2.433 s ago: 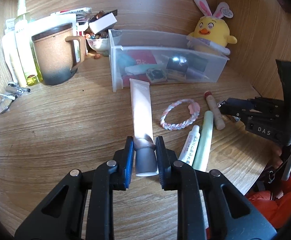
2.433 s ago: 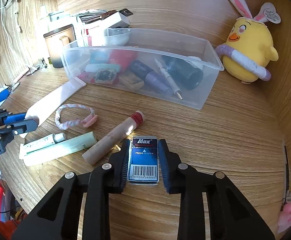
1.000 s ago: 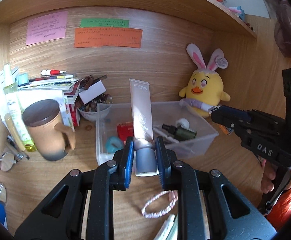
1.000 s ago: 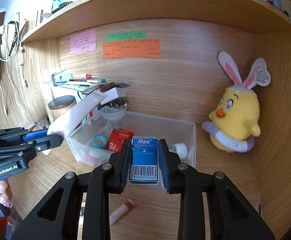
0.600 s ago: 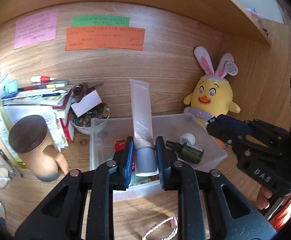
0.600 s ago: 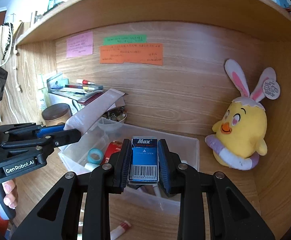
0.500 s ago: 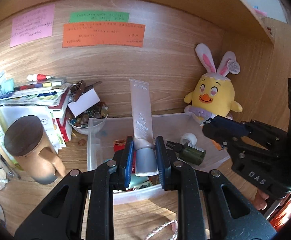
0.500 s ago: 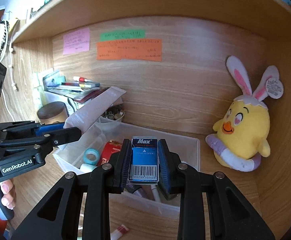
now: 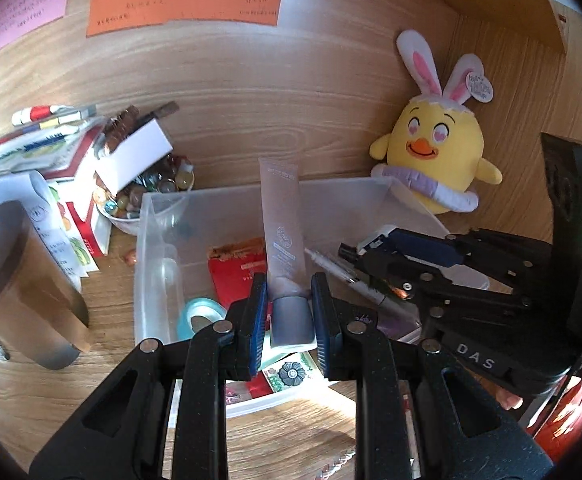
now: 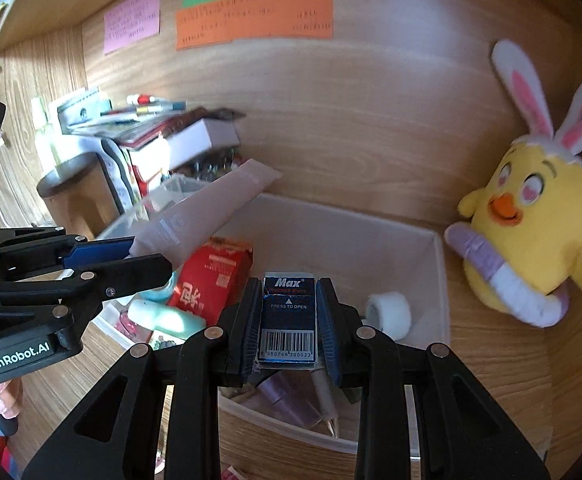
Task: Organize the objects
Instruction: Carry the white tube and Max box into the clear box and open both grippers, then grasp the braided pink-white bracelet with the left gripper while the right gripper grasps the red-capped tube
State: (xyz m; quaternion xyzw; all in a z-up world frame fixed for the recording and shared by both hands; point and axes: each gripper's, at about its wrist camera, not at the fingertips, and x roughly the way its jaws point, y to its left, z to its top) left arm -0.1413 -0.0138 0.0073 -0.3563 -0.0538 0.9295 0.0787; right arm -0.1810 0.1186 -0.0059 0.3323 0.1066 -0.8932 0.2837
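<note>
My left gripper (image 9: 290, 312) is shut on the grey cap of a pale pink tube (image 9: 282, 236) and holds it above the clear plastic bin (image 9: 147, 264). The tube also shows in the right wrist view (image 10: 207, 212), slanting over the bin's left side. My right gripper (image 10: 289, 320) is shut on a blue Max staple box (image 10: 288, 316) and holds it over the bin (image 10: 439, 280). The right gripper also shows in the left wrist view (image 9: 365, 254), over the bin's right half. Inside the bin lie a red packet (image 10: 211, 280), a tape roll (image 9: 199, 314), a white roll (image 10: 389, 314) and a pen (image 9: 343, 274).
A yellow chick plush (image 9: 435, 160) sits at the bin's right. A brown mug (image 9: 19, 284), stacked books and boxes (image 9: 63, 152) and a bowl of beads (image 9: 147, 192) stand to the left. Sticky notes (image 10: 251, 18) hang on the back wall. A braided bracelet (image 9: 339, 462) lies in front.
Both grippers have lifted their objects off the desk, carried them forward and lowered them over the bin. The bin now fills the lower middle of both views.
</note>
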